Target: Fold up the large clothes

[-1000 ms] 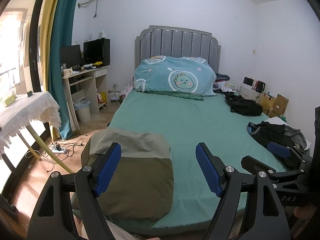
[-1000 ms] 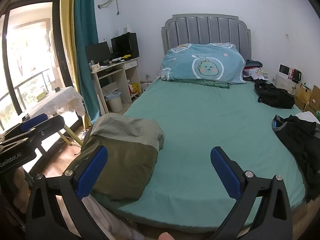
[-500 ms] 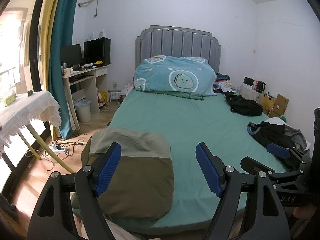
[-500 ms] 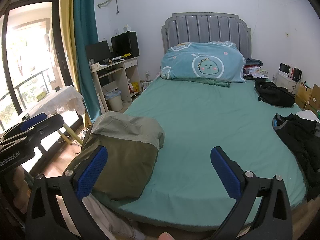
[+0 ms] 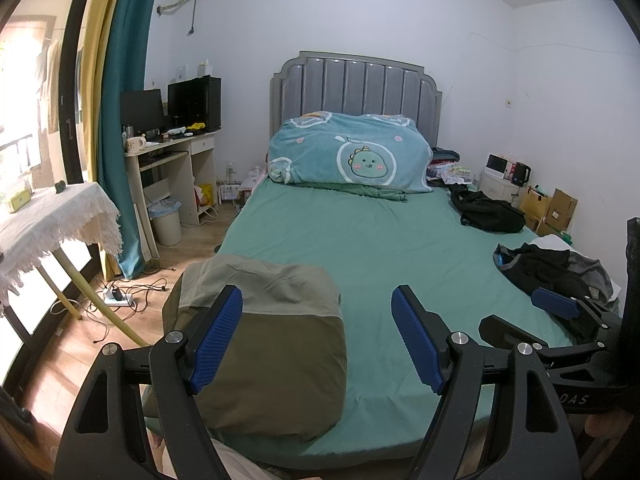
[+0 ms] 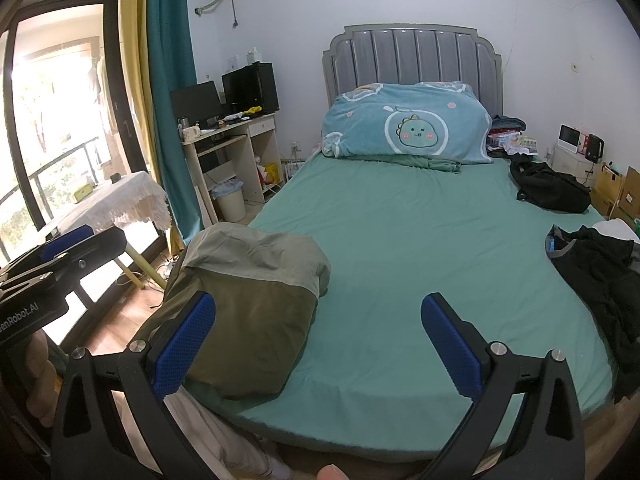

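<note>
A folded olive-green garment (image 5: 264, 340) (image 6: 248, 304) lies on the near left corner of the bed (image 5: 360, 248) (image 6: 400, 248), which has a green sheet. A crumpled black garment (image 5: 548, 272) (image 6: 600, 280) lies at the bed's right edge, and another dark one (image 5: 486, 212) (image 6: 548, 190) lies farther back. My left gripper (image 5: 318, 340) hovers open over the bed's near end, with nothing between its blue pads. My right gripper (image 6: 318, 348) is also open and holds nothing. Each gripper shows at the edge of the other's view.
A blue dinosaur-print quilt (image 5: 348, 160) is piled against the grey headboard. A desk (image 5: 172, 160) with monitors and a bin stands at the left. A small table with a white cloth (image 5: 48, 216) is by the window. Cardboard boxes (image 5: 552, 208) sit at the right wall. Cables lie on the wooden floor.
</note>
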### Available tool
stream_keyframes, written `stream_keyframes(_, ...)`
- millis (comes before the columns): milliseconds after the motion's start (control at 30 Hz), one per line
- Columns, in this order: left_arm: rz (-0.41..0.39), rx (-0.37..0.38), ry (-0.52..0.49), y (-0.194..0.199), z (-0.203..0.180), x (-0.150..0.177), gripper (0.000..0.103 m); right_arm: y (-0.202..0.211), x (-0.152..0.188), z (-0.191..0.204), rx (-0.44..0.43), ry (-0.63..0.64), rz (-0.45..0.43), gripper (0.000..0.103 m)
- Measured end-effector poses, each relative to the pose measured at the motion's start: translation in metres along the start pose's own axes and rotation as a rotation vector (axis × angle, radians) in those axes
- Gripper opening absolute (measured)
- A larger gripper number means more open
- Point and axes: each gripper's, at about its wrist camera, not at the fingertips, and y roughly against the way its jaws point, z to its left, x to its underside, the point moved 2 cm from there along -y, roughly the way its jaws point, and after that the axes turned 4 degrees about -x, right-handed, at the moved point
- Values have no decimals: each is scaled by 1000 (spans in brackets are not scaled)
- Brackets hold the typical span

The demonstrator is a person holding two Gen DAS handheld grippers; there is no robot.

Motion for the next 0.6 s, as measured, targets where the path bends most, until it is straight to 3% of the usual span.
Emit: stream_keyframes(600,0,-1,2,-1,2,1,80,0,2,10,-3,4,2,102)
